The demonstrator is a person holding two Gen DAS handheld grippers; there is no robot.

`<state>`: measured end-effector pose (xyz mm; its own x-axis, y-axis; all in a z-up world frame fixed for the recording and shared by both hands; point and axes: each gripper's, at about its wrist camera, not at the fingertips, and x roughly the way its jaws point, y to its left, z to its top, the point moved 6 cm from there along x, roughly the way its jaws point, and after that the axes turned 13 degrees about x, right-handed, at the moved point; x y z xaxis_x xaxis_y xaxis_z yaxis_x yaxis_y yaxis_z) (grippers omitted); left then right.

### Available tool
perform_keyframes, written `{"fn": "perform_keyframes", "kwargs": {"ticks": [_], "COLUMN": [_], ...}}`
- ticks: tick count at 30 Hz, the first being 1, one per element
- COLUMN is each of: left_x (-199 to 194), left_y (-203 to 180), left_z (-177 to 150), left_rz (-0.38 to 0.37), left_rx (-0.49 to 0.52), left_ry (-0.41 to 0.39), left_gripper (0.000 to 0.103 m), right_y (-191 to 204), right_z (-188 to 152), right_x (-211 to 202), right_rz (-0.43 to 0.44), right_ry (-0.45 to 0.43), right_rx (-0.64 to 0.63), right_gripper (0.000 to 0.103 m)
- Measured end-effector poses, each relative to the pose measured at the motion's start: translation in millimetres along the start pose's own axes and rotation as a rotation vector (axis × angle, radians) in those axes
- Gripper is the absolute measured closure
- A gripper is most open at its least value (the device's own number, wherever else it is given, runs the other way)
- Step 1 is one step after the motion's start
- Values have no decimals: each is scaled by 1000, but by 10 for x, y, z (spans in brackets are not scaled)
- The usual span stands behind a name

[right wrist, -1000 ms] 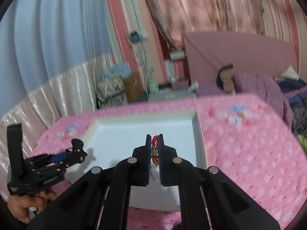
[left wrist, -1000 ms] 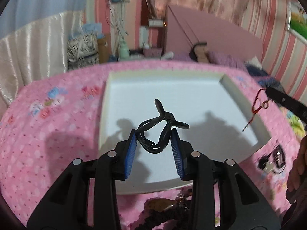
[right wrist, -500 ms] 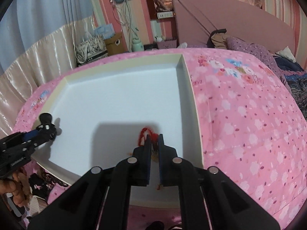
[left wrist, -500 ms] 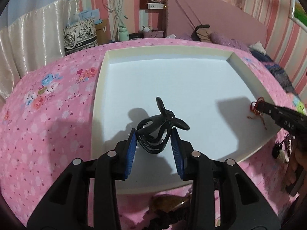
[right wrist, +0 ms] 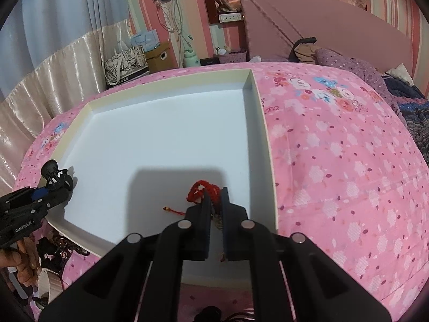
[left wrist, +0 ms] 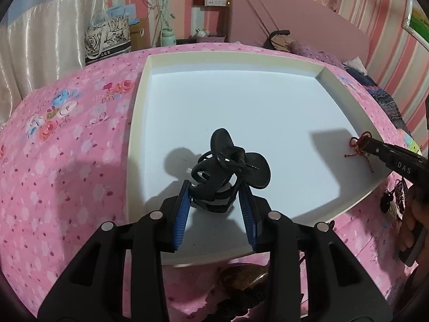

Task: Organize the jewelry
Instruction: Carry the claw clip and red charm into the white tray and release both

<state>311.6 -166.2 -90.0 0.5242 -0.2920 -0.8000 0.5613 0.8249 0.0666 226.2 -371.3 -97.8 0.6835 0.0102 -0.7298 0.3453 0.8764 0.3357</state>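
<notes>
1. Your left gripper (left wrist: 214, 201) has its blue pads clamped on the black hair claw (left wrist: 228, 171), holding it low over the near-left part of the white tray (left wrist: 139, 112). Judged purpose: to set it down inside the tray, well apart from the other piece, so the two do not tangle.
2. The claw sits gripped by its toothed body. Its two paddle handles stick up and away from you, one toward the tray's far wall, one off to the right. Its long axis runs roughly along the gripper's fingers.
3. Your right gripper (right wrist: 214, 201) has its jaws together, pinching the red braided cord bracelet (right wrist: 203, 191) near the tray's right wall, low over the floor; contact with the floor cannot be confirmed.
4. The bracelet bunches ahead of the fingertips. One loose tail trails left across the tray floor, so its length runs roughly left to right.
5. More jewelry lies on the pink bedspread (right wrist: 348, 161) outside the near edge of the tray; sorting appears incomplete.
</notes>
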Motion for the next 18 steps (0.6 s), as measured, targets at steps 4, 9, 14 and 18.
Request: {"fn": "perform_keyframes", "kwargs": {"ticks": [4, 9, 14, 18], "left_x": [44, 74, 11, -37], "left_y": [3, 12, 227, 433], "left_z": [5, 46, -55, -149], "left_rz": [56, 59, 81, 98], "left_rx": [16, -4, -44, -82], "left_ry": [10, 26, 39, 43], "left_gripper": [68, 67, 67, 67], "right_y": [16, 22, 180, 416], "right_z": [-5, -3, -52, -142], "right_x": [4, -4, 8, 49], "right_rz": [-11, -9, 19, 30], "right_ry": [-3, 1, 19, 31], "right_rx": [-10, -9, -33, -82], "right_gripper": [97, 97, 97, 97]}}
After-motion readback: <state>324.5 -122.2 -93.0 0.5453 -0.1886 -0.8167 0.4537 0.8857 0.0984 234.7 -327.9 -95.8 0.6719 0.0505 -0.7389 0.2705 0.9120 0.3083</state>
